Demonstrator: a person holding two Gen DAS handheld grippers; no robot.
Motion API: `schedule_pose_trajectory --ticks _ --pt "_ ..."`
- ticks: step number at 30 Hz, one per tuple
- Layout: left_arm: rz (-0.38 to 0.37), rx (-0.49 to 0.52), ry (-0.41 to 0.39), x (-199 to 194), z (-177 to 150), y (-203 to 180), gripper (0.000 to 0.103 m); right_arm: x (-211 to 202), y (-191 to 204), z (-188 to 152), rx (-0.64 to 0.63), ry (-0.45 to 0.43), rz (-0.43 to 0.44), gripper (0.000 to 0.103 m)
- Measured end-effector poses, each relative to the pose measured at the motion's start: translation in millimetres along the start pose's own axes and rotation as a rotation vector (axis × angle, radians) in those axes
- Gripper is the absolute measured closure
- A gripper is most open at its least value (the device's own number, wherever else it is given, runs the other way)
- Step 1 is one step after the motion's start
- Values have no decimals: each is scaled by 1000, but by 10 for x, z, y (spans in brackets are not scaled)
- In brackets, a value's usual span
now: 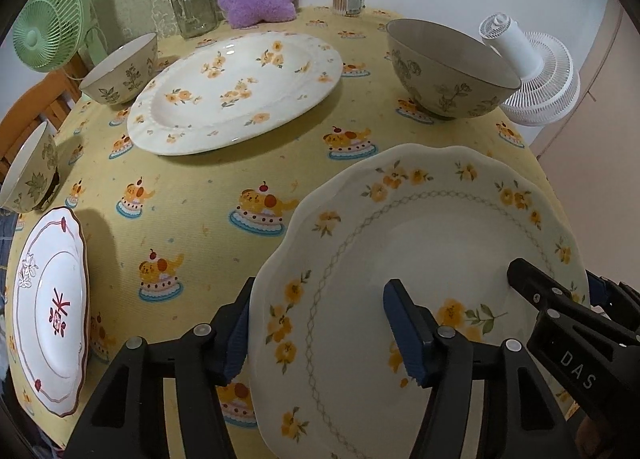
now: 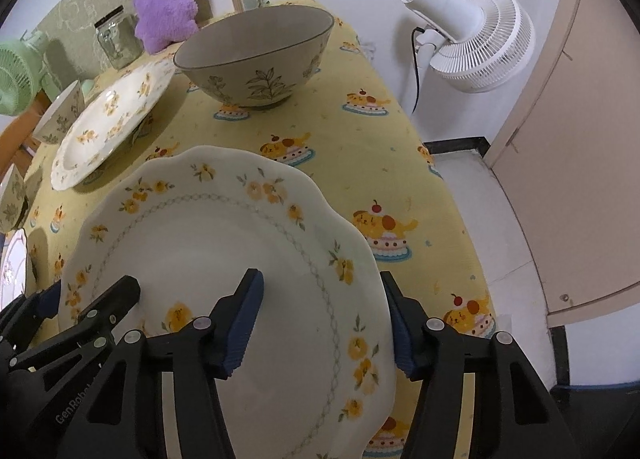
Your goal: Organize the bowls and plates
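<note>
The tabletop (image 1: 208, 219) wears a yellow cloth printed with cake-and-dog motifs. Largest on it is the scalloped plate (image 1: 420, 271) at the near right edge, its rim straddled from both sides: the left hand-held gripper (image 1: 324, 335) has one pad outside the left rim and one over the well, and the right hand-held gripper (image 2: 324, 323) does the same at the right rim. Both are partly open around the rim (whether the pads press it, I cannot tell). A round floral plate (image 1: 236, 91) lies toward the far edge, with a big bowl (image 1: 448, 67) at the far right. Two smaller bowls (image 1: 120, 71) (image 1: 30, 171) and a red-patterned plate (image 1: 50, 307) line the left edge.
</note>
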State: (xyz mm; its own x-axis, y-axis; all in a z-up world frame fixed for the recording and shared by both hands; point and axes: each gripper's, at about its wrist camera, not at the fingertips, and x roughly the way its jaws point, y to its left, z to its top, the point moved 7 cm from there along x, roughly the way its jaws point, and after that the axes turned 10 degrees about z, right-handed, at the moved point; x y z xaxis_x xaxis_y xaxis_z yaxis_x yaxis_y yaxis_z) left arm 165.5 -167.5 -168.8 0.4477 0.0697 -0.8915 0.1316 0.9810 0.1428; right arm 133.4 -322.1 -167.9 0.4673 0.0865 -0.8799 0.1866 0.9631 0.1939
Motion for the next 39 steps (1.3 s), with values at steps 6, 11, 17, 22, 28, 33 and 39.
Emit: schedule_pose_trajectory --ticks 6,11,17,22,28,33,39 --pt "16 -11 20 -10 -51 182 40 13 138 -4 -13 21 -9 42" --pt "17 -33 26 12 -63 380 40 21 341 -8 -47 26 -20 42" --pt "26 -58 34 56 -43 599 41 72 581 3 -75 36 -16 42" --pt "31 -75 44 86 -41 720 41 124 718 31 -94 46 -10 42" --pt "29 -91 49 118 -38 777 40 178 821 65 -111 49 -12 42" --pt "40 -109 47 126 -41 786 40 194 819 72 -113 48 -1 42" --pt "61 -114 43 69 -57 733 31 213 780 69 -117 56 53 42"
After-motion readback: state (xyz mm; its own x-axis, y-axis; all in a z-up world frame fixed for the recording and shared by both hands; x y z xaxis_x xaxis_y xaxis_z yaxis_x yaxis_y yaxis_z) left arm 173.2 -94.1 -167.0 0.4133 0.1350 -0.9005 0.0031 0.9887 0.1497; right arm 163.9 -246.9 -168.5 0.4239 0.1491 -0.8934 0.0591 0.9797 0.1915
